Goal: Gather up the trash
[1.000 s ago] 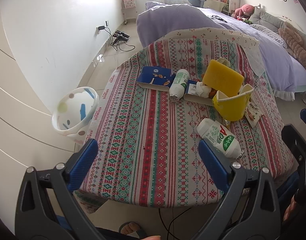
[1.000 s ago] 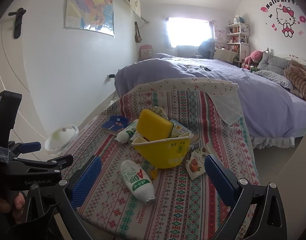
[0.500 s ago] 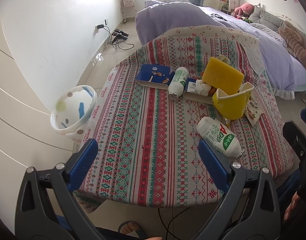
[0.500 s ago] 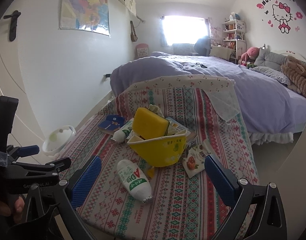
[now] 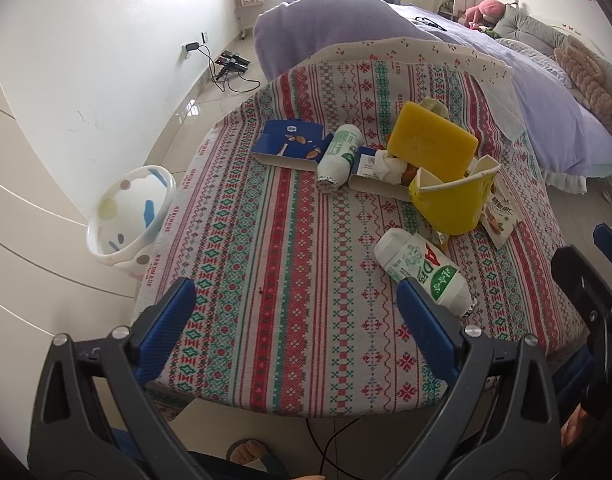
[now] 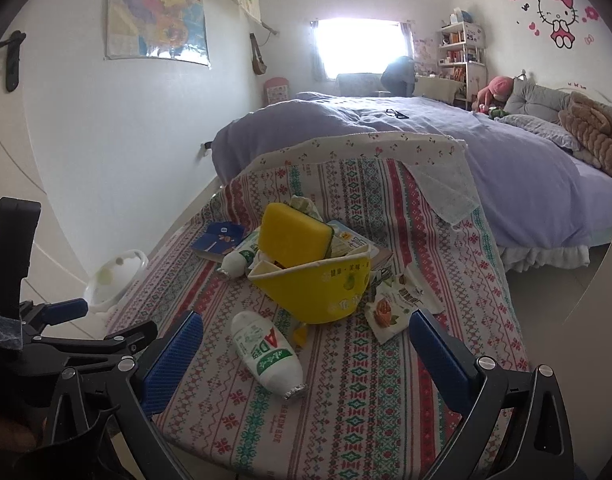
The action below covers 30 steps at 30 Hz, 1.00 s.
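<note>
Both claws, left claw (image 5: 296,304) and right claw (image 6: 306,336), spread wide and empty above surface (image 5: 266,248); nearest bottle (image 6: 268,354) lying sideways, likely rolling off if nudged.

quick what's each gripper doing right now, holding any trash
left gripper: open, holding nothing, above the near table edge.
right gripper: open, holding nothing, near the white bottle.

Both grippers held wide apart, empty

The left gripper (image 5: 296,306) hovers level with its blue-padded fingers (image 5: 168,322) spread and nothing between them. The right gripper (image 6: 306,338) sits beside it to the right, jaws equally parted, gripping nothing. A sandalled foot (image 5: 252,452) shows below.
</note>
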{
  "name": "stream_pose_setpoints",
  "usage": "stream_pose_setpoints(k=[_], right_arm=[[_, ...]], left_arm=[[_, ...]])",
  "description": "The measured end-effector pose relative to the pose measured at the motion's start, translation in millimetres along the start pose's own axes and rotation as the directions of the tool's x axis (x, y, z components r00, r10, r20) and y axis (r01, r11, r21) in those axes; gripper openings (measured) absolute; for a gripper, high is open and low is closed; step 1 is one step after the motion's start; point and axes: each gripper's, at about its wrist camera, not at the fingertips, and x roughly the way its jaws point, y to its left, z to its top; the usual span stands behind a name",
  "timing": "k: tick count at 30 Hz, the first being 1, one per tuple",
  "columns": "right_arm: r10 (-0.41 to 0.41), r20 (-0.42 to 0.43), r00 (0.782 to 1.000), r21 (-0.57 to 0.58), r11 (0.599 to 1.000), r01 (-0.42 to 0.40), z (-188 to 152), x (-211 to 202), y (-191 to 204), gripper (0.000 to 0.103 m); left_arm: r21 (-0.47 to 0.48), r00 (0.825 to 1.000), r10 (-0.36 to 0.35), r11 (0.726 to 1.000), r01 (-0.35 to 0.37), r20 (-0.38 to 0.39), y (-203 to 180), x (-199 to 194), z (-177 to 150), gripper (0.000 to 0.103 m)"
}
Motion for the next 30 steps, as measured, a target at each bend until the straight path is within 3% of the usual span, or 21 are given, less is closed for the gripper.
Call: stream_pose_setpoints(k=[6,10,16,20,23,25,28,30], right_arm=[[-0.027,-0.037,0.999,0.035,0.999,0.028,-1.4,6.4,-11.9,0.103],[-0.009,-0.135,0.991,0.071,0.997,0.019,-5.8,19.8,-25.0,0.103],[-0.045,-0.251,0.967,0.169,0.981,0.090,-9.9,32.8,-51.4,0.103],[-0.044,-0.278,0.960,0.238,0.965,0.113,-12.3,36.6,-67.6,0.103],[-0.051,-0.268,0.962,0.251,0.960,0.121,-12.7,37.2,-72.2,0.103],[-0.051,-0.272,0.961,0.254,0.959,0.123,-13.0,37.1,-72.9,0.103],[-0.041,-0.273,0.961,0.262,0.958,0.115,-12.0,40.5,-73.3,0.103],[-0.037,-0.275,0.961,0.267,0.957,0.113,-12.2,41.6,-74.4,0.103]], left_arm=[[-0.019,0.999,-0.033,0.999,0.032,-0.042,-9.2,13.4,1.6,0.100],[-0.080,0.988,-0.104,0.992,0.095,-0.110,-13.2,31.1,1.7,0.100],[-0.200,0.947,-0.247,0.958,0.207,-0.205,-22.1,59.6,-1.7,0.100],[-0.270,0.913,-0.334,0.925,0.268,-0.235,-33.3,74.3,-3.0,0.086],[-0.259,0.908,-0.329,0.930,0.262,-0.261,-47.5,85.1,-2.5,0.069],[-0.277,0.902,-0.354,0.918,0.285,-0.247,-54.2,90.0,-1.3,0.068],[-0.249,0.912,-0.342,0.926,0.285,-0.229,-67.9,94.8,2.7,0.067],[-0.218,0.916,-0.329,0.935,0.281,-0.230,-77.9,99.2,3.2,0.058]])
